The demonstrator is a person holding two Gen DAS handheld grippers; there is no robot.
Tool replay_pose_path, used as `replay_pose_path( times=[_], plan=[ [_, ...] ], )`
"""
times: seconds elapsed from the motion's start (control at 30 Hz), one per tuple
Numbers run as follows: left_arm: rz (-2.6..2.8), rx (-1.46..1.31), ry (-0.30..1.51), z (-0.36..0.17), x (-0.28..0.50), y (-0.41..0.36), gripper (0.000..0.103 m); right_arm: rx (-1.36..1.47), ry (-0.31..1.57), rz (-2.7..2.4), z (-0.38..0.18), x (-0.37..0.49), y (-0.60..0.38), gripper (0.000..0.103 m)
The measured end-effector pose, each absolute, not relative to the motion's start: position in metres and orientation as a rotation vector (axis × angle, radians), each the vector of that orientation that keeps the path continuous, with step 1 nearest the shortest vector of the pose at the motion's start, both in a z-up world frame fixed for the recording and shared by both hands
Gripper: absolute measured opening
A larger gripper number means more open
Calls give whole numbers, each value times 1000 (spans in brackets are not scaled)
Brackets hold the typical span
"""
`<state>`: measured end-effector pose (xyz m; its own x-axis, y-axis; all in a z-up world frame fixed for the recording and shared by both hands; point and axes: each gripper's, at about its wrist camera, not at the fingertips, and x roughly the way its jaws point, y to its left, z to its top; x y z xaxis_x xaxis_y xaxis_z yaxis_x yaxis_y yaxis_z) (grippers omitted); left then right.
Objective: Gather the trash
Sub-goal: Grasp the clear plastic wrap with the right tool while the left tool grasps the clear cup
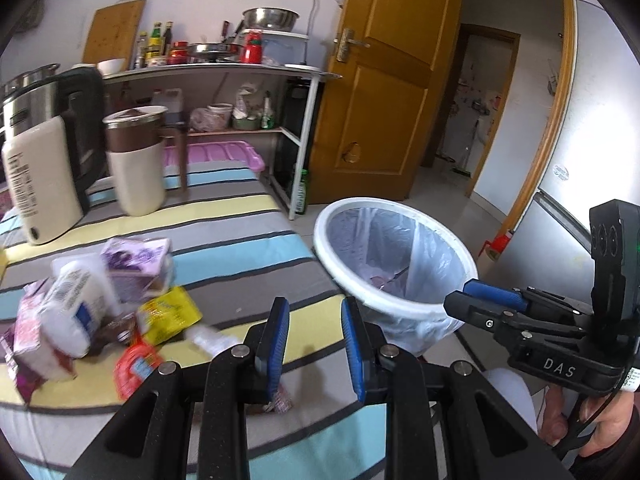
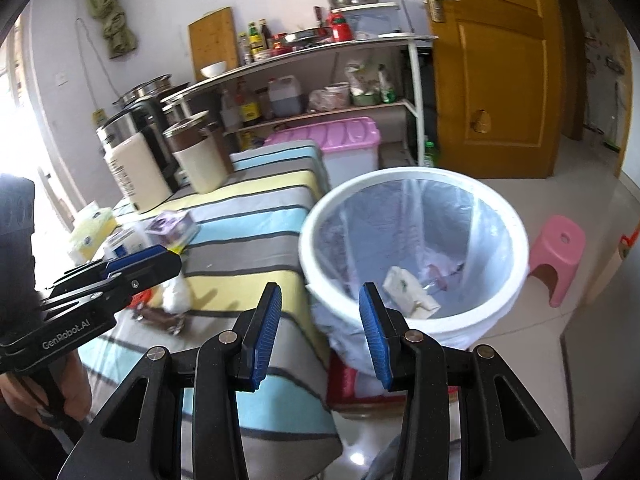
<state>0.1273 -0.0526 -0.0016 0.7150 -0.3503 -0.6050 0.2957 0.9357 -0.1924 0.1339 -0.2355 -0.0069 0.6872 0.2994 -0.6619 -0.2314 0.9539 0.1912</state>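
While both grippers, left (image 1: 314, 344) and right (image 2: 320, 334), stand parted and empty beside the bin (image 2: 312, 240): between pickups, next reaching for the wrapper pile (image 1: 100, 304) on the striped cloth (image 1: 248, 248).

Trash pile (image 1: 92, 300) motion-blurred; labels unreadable.

A striped cloth (image 1: 224, 240) covers the table under the tongs. Ahead to the left stand a cream canister (image 1: 138, 160) and a kettle (image 1: 52, 136). Farther ahead, a metal shelf (image 1: 224, 68) holds bottles and a steel bowl (image 1: 271, 18). A pink stool (image 2: 558, 258) sits far right.
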Motion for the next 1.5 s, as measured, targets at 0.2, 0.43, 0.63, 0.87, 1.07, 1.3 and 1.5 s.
replay_pose_path(
  times=[0.2, 0.43, 0.63, 0.87, 1.07, 1.3, 1.5],
  plan=[
    [-287, -80, 674, -3, 107, -25, 32, 78, 766, 372, -10, 125, -213, 48],
    [-201, -86, 677, -11, 95, 6, 42, 50, 781, 440, -13, 125, -188, 54],
    [-166, -123, 726, -27, 96, 25, 43, 37, 806, 490, -20, 133, -168, 55],
    [-142, -142, 738, -36, 94, 40, 43, -6, 852, 558, -34, 151, -136, 55],
    [-133, -156, 747, -40, 96, 50, 43, -33, 894, 603, -48, 168, -107, 55],
    [-142, -158, 761, -43, 101, 50, 43, -43, 928, 616, -58, 179, -96, 32],
    [-122, -142, 763, -45, 110, 52, 43, -5, 903, 617, -48, 173, -110, 30]
  ],
)
